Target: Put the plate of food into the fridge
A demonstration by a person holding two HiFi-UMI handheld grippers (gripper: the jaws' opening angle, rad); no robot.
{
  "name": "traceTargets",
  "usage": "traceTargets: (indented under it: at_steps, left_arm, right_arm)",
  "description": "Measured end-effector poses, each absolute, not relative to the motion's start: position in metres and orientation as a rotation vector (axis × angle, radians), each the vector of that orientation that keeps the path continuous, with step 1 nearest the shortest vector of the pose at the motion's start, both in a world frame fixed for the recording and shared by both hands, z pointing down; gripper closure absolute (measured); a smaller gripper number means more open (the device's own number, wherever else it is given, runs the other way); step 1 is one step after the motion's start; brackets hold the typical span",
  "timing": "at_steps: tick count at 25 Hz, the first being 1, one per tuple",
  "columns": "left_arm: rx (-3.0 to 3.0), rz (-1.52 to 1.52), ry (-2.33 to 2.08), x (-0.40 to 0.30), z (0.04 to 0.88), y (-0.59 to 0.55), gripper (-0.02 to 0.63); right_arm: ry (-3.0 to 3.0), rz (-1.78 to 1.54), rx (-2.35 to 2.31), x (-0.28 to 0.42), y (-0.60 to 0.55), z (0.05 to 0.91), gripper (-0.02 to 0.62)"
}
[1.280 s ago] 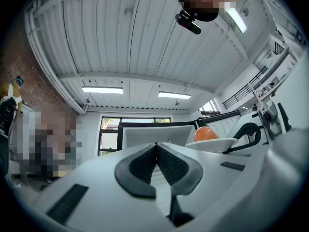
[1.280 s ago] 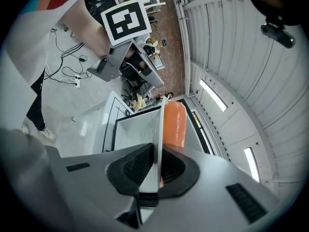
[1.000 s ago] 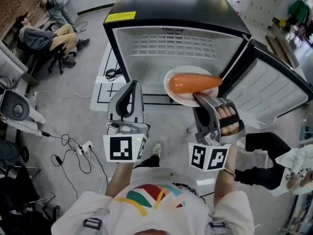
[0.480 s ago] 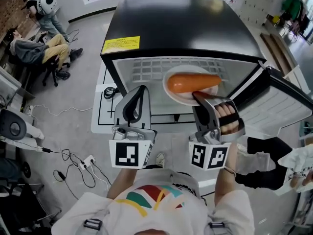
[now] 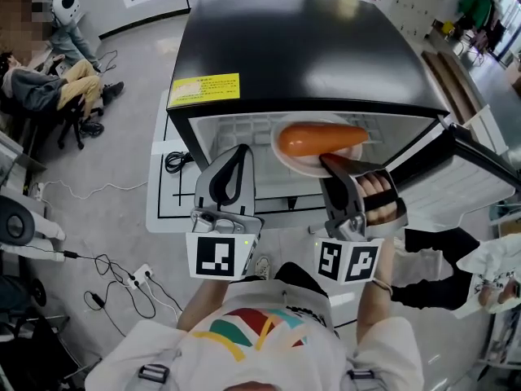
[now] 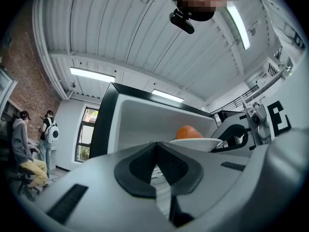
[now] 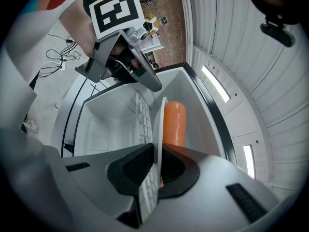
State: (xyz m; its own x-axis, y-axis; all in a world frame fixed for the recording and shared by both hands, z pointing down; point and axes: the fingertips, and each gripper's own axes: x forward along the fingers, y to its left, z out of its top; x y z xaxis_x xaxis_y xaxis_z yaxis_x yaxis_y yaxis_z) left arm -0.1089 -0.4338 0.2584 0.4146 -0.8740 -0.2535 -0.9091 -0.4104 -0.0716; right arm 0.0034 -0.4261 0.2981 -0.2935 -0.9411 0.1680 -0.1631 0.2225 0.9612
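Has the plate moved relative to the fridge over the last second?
Yes. The plate, pinched by the right gripper, has gone forward into the fridge: its far rim now sits just under the fridge's top front edge, earlier well short of it.

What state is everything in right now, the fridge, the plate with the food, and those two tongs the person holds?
fridge: open, its door swung wide to the right.
plate: held level by its rim at the fridge's opening, not set down.
orange food: lying on the plate.
right tongs: shut on the plate's rim.
left tongs: shut, holding nothing.
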Motion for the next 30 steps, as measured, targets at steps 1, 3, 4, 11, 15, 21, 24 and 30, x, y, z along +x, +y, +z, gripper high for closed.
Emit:
traceTargets:
  at_steps: [1, 3, 4, 11, 15, 21, 24, 30]
  left_arm:
    - [-2.47, 0.268, 1.585, -0.109, 0.258, -0.435, 0.6]
    - [-2.46, 0.271, 1.592, -0.11, 0.256, -0.437, 0.6]
    - [-2.452, 0.269, 1.596, -0.11, 0.255, -0.439, 0.6]
    - [-2.413, 0.269, 1.633, -0.103, 0.248, -0.448, 0.6]
    - [-2.398, 0.28, 1.637, -0.097, 0.25, -0.451, 0.6]
    - [-2.383, 0.27, 1.652, -0.091, 0.251, -0.459, 0.6]
    - [-2.381, 0.249, 1.657, -0.09, 0.252, -0.463, 0.6]
    - [-2.382, 0.243, 1.672, -0.088, 0.253, -0.469, 0.6]
  right_arm:
    - [-1.647, -1.158, 1.051, 0.004, -0.429, 0.297, 0.571]
    - [-1.644, -1.164, 1.052, 0.004, -0.434, 0.295, 0.571]
    - [-1.644, -1.168, 1.052, 0.004, -0.437, 0.294, 0.571]
    - [-1.658, -1.18, 1.005, 0.008, -0.458, 0.294, 0.571]
    - [-1.67, -1.181, 0.97, 0.012, -0.468, 0.3, 0.571]
    - [-1.674, -1.158, 0.918, 0.017, -0.484, 0.308, 0.571]
    - [-1.667, -1.136, 0.892, 0.019, -0.491, 0.312, 0.571]
    - [-1.662, -1.106, 0.866, 0.02, -0.503, 0.316, 0.571]
